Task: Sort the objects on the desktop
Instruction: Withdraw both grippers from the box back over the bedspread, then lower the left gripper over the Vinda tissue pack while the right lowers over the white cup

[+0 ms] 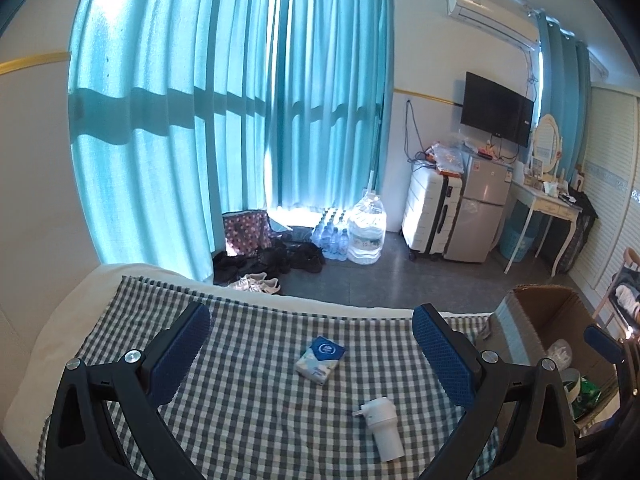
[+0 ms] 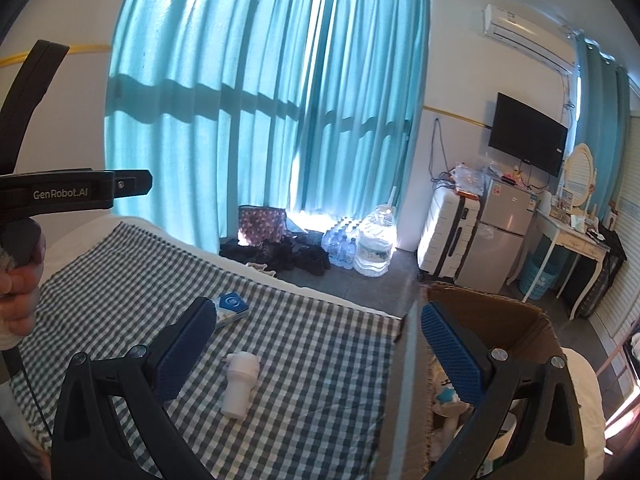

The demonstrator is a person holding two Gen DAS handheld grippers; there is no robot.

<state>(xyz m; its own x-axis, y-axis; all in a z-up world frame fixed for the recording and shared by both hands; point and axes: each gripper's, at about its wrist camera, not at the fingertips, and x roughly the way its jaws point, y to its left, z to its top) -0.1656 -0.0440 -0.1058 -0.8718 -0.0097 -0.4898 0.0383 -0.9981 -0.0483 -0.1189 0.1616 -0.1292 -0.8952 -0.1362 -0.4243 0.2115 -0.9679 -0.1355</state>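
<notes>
In the left wrist view, the left gripper [image 1: 312, 356] is wide apart and holds nothing. A small tissue pack [image 1: 319, 359] lies between its fingers on the checked cloth [image 1: 248, 432]. It looks soft and light; pinch its sides.

In the right wrist view, the right gripper [image 2: 318, 346] is apart and empty too. The white plug [image 2: 239, 382] lies on the cloth, looking hard and smooth; grab its round body. The cardboard box [image 2: 504, 316] is just beside.

checked cloth [image 1: 256, 420] lies open around tissue pack [image 1: 320, 359] and plug [image 1: 381, 428]; cardboard box [image 1: 548, 312] walls right.
</notes>
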